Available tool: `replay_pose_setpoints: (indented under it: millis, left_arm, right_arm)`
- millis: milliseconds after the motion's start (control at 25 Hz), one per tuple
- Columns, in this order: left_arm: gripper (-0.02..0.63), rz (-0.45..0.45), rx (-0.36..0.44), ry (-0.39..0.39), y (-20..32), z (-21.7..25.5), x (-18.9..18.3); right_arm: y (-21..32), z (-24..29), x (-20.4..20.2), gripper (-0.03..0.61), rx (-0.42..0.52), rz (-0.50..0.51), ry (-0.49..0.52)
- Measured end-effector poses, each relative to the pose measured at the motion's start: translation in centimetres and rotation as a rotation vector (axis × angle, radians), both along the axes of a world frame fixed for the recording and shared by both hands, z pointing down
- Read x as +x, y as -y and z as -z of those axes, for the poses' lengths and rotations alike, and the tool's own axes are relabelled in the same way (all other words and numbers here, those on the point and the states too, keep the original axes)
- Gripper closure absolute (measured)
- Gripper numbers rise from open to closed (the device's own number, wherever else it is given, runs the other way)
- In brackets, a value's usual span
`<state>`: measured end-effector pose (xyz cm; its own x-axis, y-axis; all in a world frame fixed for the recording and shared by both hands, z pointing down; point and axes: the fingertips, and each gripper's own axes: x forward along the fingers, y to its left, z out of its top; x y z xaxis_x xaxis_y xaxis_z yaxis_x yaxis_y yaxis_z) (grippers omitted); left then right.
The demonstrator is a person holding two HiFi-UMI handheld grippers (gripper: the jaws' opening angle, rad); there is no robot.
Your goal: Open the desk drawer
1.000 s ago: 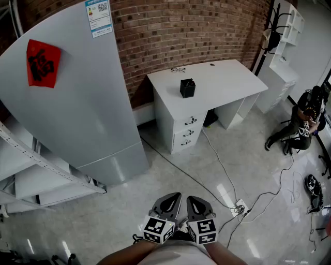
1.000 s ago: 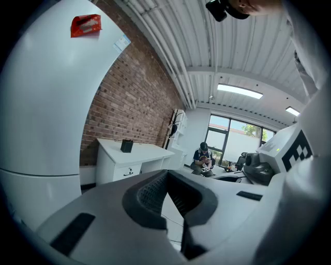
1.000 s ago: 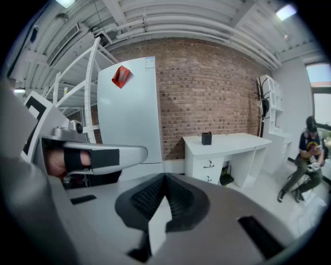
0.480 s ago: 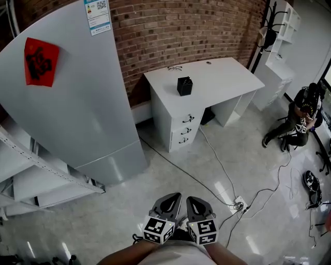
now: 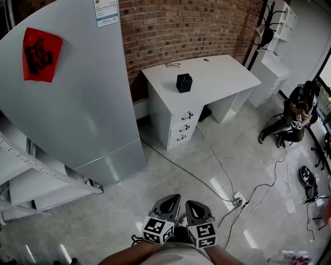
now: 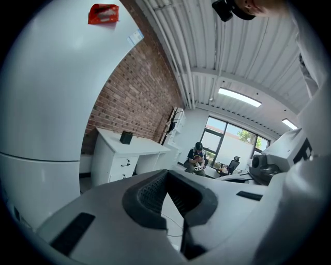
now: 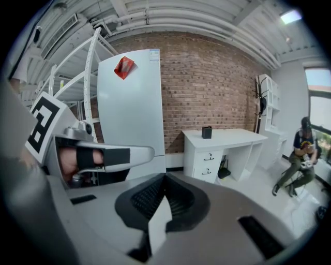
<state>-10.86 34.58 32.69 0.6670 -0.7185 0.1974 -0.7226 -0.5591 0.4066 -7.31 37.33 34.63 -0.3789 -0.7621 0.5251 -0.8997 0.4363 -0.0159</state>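
The person stands well back from the white desk (image 5: pixel 217 77), which sits against the far brick wall (image 5: pixel 181 26). Both tools are held low and close to the body, side by side. The left gripper (image 6: pixel 166 173) has its jaws closed tip to tip with nothing between the ribbed pads. The right gripper (image 7: pixel 164 177) is the same, tips together and empty, with only a thin sliver of floor showing lower down between the jaws. Each carries a cube of black-and-white square markers (image 5: pixel 158 230).

The drawers (image 5: pixel 183 127) are a stack of three in the pedestal at the desk's left end. Each has a small dark handle, and all three fronts sit flush and closed. Both grippers are far from them.

On the desktop stands a small black box (image 5: pixel 184 83), with a pair of glasses (image 5: pixel 172 65) lying behind it near the wall. Left of the desk stands a tall grey fridge (image 5: pixel 77 103). It bears a red paper (image 5: pixel 41 54) with one large black brushed character. Near its top edge is a white label (image 5: pixel 107 11) with a blue header and a QR code, its print too small to read. Metal shelving (image 5: pixel 41 171) stands at the near left.

A power strip (image 5: pixel 238 199) lies on the pale floor with cables running off it. A person (image 5: pixel 292 114) sits at the far right.
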Motion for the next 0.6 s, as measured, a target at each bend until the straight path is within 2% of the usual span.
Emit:
replay_pose_setpoints:
  millis: [280, 480, 600]
  left_arm:
    - [0.609, 0.03, -0.048, -0.07, 1.3, -1.4, -2.7]
    - [0.609, -0.017, -0.074, -0.091, 1.5, -1.8, -1.5]
    - [0.609, -0.055, -0.087, -0.079, 1.5, -2.3, 0.3]
  right_arm:
    - [-1.0, -0.3, -1.1, 0.563, -0.009, -0.014, -0.023]
    - [-0.3, -0.2, -0.3, 0.563, -0.013, -0.051, -0.023]
    - [0.3, -0.7, 0.6, 0.563, -0.022, -0.059, -0.016]
